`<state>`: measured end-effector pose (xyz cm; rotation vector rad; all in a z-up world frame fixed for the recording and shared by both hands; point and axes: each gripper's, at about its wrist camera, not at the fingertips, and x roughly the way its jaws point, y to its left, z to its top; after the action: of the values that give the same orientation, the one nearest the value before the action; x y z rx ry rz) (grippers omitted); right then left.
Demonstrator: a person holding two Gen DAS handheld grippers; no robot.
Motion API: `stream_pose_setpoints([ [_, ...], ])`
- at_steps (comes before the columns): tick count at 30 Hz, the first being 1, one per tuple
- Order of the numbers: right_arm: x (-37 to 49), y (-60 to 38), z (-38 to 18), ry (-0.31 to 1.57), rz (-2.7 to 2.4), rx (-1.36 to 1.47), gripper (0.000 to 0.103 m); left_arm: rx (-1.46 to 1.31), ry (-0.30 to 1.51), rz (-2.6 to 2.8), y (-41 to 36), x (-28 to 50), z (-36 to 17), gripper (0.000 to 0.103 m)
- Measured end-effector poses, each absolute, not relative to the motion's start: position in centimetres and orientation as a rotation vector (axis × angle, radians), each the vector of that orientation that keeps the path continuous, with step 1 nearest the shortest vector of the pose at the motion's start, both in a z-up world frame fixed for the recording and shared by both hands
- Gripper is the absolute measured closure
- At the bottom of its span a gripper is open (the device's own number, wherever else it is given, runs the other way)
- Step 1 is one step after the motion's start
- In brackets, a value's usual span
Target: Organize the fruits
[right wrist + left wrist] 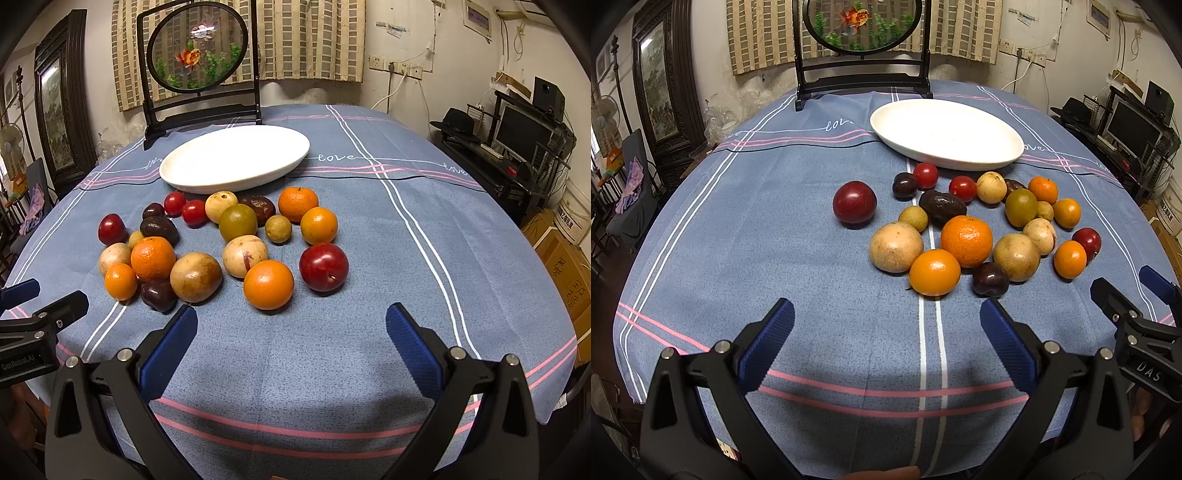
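Observation:
Several fruits lie loose on the blue tablecloth (775,229): oranges (966,240), tan round fruits (896,246), dark plums (990,279), red tomatoes (925,175) and a red plum (854,202) set apart at the left. In the right wrist view an orange (268,284) and a red plum (323,267) lie nearest. A white oval plate (945,133) (236,158) sits empty behind the pile. My left gripper (886,325) is open and empty, just short of the pile. My right gripper (291,332) is open and empty, also short of the fruits.
A dark wooden stand with a round goldfish screen (862,44) (199,74) stands at the table's far edge behind the plate. A desk with a monitor (524,133) is to the right of the table. Each gripper shows at the edge of the other's view (1137,325) (33,325).

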<state>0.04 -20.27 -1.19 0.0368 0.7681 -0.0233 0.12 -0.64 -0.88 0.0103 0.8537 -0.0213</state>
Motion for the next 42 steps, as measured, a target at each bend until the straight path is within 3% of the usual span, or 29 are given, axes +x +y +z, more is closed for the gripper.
stream_pose_setpoints([
  [14,0.0,-20.7,-1.5,0.775,-0.012,0.019,0.001,0.021,0.845,-0.068,-0.5,-0.2,-1.5,0.002],
  [29,1.0,-23.3,-3.2,0.82,0.179,0.079,0.001,0.028,0.953,-0.141,1.7,3.0,-4.2,0.002],
  [37,1.9,-23.7,-3.2,0.827,0.243,0.1,0.001,0.085,0.901,-0.172,3.3,4.7,-2.7,0.002],
  [42,2.5,-23.6,-2.9,0.83,0.268,0.11,0.001,-0.02,0.906,-0.174,6.0,7.0,-1.7,0.002],
])
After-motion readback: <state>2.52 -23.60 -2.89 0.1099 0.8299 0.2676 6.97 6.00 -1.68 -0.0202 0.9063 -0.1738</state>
